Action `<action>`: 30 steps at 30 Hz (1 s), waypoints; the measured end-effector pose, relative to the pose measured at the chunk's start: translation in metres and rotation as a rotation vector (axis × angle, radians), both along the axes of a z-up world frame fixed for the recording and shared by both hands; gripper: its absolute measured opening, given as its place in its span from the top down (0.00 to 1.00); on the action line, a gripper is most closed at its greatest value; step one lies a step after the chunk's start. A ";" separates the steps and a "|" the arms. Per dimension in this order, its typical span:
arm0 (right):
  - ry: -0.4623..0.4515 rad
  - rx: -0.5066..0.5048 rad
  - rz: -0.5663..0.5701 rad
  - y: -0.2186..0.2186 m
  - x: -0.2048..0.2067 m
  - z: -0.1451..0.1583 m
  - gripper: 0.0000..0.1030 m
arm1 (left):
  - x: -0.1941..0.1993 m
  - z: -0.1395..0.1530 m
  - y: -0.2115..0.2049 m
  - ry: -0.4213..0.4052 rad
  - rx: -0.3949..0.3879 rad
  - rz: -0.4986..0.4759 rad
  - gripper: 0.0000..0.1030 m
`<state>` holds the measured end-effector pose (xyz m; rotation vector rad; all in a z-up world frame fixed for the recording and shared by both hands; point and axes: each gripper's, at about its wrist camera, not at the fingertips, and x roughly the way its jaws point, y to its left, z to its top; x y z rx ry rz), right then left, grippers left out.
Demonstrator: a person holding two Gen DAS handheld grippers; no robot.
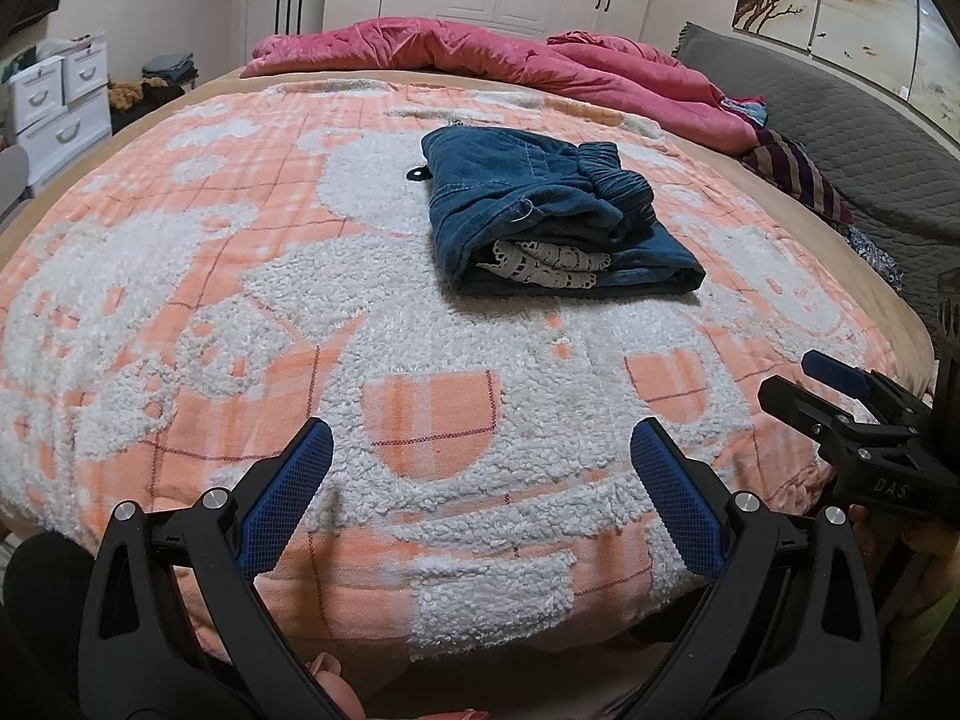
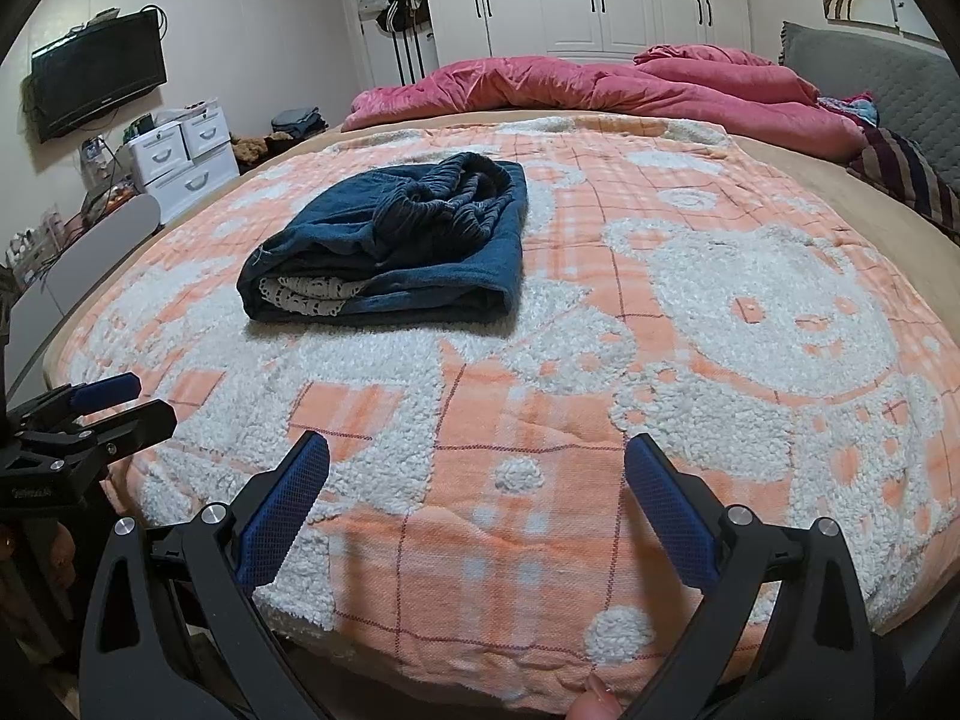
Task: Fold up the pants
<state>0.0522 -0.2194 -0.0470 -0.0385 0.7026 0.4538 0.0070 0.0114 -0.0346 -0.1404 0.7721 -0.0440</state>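
The blue denim pants (image 1: 540, 204) lie folded into a compact bundle on the bed, elastic waistband on top and white lace trim showing at the near open end. In the right wrist view the pants (image 2: 396, 246) sit left of centre. My left gripper (image 1: 480, 438) is open over the near part of the bed, well short of the pants, holding nothing. My right gripper (image 2: 477, 450) is open too, also back near the bed's front edge and empty. Each gripper shows at the side of the other's view: the right gripper (image 1: 804, 378), the left gripper (image 2: 144, 399).
An orange and white fleece blanket (image 1: 240, 312) with bear patterns covers the bed. A pink quilt (image 1: 510, 54) is heaped at the far end, striped clothes (image 1: 798, 174) and a grey headboard (image 1: 840, 120) at right. White drawers (image 2: 180, 156) and a wall television (image 2: 99, 81) stand left.
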 end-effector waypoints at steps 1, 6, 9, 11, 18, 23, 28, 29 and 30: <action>0.000 0.000 0.000 0.000 0.000 0.000 0.04 | 0.000 0.000 0.000 0.000 -0.001 0.000 0.09; -0.003 -0.007 0.000 0.001 0.000 0.000 0.04 | 0.000 0.000 0.000 -0.001 0.001 0.000 0.09; -0.004 -0.009 0.000 0.001 0.000 0.000 0.04 | 0.000 0.000 0.000 -0.001 0.000 0.000 0.09; -0.003 -0.008 0.000 0.001 0.000 0.000 0.04 | 0.000 0.001 0.000 -0.002 0.000 0.000 0.09; -0.003 -0.009 -0.003 0.001 0.000 0.000 0.04 | 0.000 0.001 0.001 -0.006 -0.006 0.002 0.09; -0.003 -0.008 -0.002 0.001 0.000 0.000 0.04 | 0.000 0.002 0.002 -0.006 -0.010 0.005 0.09; -0.004 -0.008 -0.002 0.000 0.000 0.000 0.04 | 0.001 0.001 0.002 -0.001 -0.005 0.005 0.09; -0.004 -0.008 -0.001 0.001 0.000 0.000 0.04 | 0.001 0.001 0.001 0.000 -0.003 0.005 0.09; -0.003 -0.009 -0.003 0.001 0.000 0.000 0.04 | 0.000 0.001 0.001 0.000 -0.001 0.005 0.09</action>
